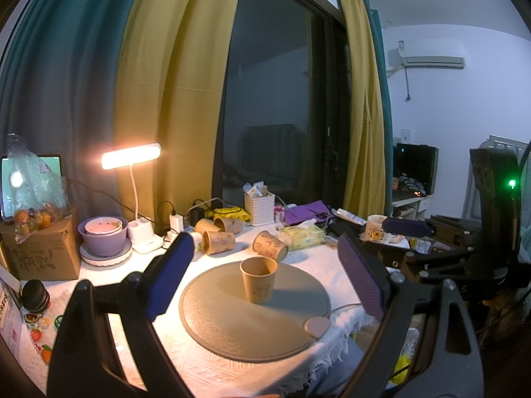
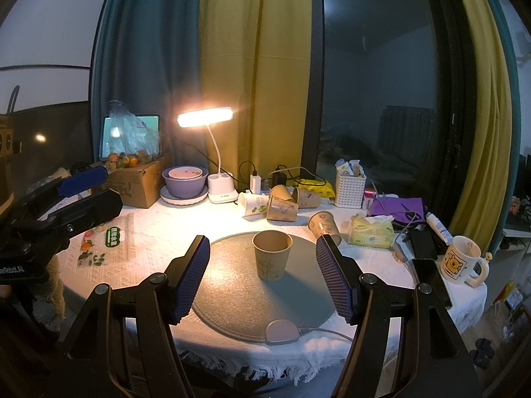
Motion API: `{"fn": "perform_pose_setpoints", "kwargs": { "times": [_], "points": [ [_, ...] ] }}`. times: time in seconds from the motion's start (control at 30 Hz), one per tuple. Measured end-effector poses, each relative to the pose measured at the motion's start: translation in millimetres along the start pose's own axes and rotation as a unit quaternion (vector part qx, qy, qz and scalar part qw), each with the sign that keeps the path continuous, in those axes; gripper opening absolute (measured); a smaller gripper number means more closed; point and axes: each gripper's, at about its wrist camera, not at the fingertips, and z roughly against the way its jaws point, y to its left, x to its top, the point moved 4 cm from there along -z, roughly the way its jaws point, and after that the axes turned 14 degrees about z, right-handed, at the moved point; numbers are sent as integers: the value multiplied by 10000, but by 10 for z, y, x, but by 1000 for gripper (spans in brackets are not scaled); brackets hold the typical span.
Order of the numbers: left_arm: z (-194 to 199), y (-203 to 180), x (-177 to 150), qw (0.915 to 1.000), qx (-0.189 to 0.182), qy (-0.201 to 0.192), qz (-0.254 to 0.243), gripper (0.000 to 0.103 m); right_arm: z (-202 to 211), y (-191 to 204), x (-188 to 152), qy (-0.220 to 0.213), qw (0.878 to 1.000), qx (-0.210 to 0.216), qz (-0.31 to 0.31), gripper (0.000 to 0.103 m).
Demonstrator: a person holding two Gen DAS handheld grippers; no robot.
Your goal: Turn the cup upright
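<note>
Cup (image 2: 272, 254) stands upright, mouth up, on the round grey mat (image 2: 232, 285), dead ahead of the right claw (image 2: 262, 277) and just beyond its fingertips, centred in the gap. Long axis is vertical; the task's end state appears already met for this cup.

Right claw is released, jaws spread wide, nothing between the pads, no contact with the cup.

Left claw (image 1: 262, 275) is likewise released and empty; the cup (image 1: 259, 279) lies ahead of it, slightly beyond the tips and roughly centred. From the right wrist view the left claw sits well off to the left of the mat, so the right claw judges nearer and squarer to the cup.

Four more cups (image 2: 282, 204) lie on their sides further ahead, beyond the mat, near the lamp (image 2: 219, 165). Any next flip would likely start there.

Writing: faint print on the cup, not legible. A green label (image 2: 116, 233) on a packet to the left carries characters too small to read. Mug (image 2: 463, 260) at right shows a yellow cartoon figure.
</note>
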Motion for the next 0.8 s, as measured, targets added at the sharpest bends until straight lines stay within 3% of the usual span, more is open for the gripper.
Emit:
{"fn": "perform_pose_setpoints", "kwargs": {
  "times": [0.8],
  "points": [
    [1, -28, -6, 10000, 1, 10, 11, 89, 10, -9, -2, 5, 10000, -3, 4, 70]
  ]
}}
